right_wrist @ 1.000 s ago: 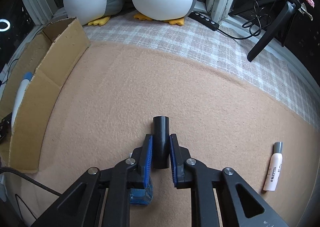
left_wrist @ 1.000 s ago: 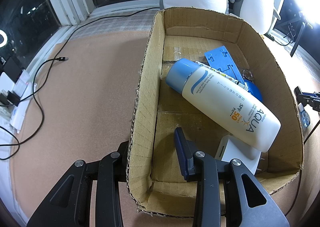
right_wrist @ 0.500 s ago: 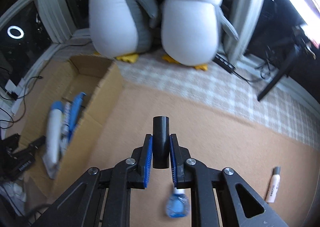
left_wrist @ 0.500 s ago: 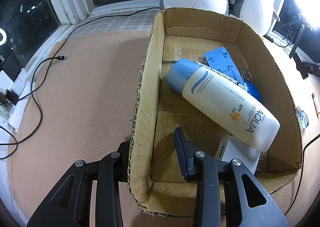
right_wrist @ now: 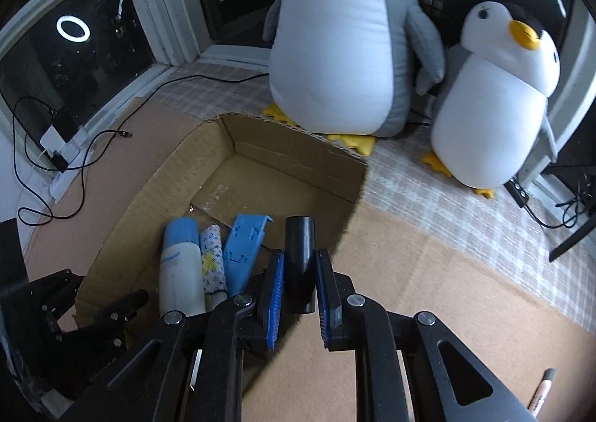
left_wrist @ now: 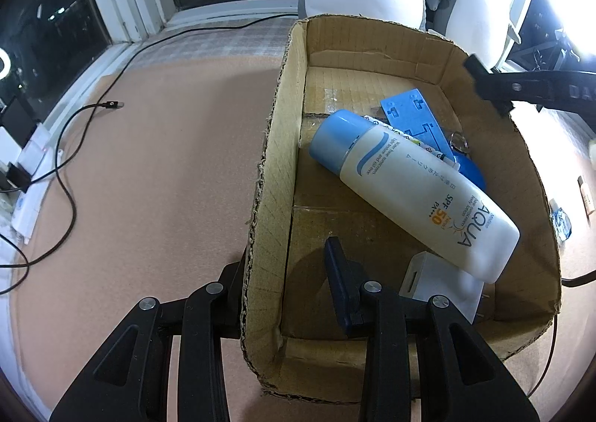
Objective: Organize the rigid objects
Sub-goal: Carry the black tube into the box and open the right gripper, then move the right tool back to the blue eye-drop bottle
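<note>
Two grippers are working: the right gripper [right_wrist: 298, 291] is pinching a short black plastic cylinder [right_wrist: 300, 265] mid-body, hovering at the brown cardboard box [right_wrist: 283, 161] rim. It's looking light, stiff, perhaps slippery. The left gripper [left_wrist: 294, 295] is clamping the box's wall.

Right tool [right_wrist: 300, 286], clamped on black cylinder [right_wrist: 300, 265], moved from open tan mat to above right wall of cardboard box [right_wrist: 298, 157]; cylinder tip now over box interior. Right wrist view: box, at far left edge a second ago, now fills centre; sunscreen bottle [right_wrist: 180, 273] and blue plastic piece [right_wrist: 244, 254] now seen. Penguin plush toys [right_wrist: 342, 49] loom nearer. Left wrist view: right tool [left_wrist: 480, 81] entered frame at upper right, over far right box wall [left_wrist: 529, 161].
</note>
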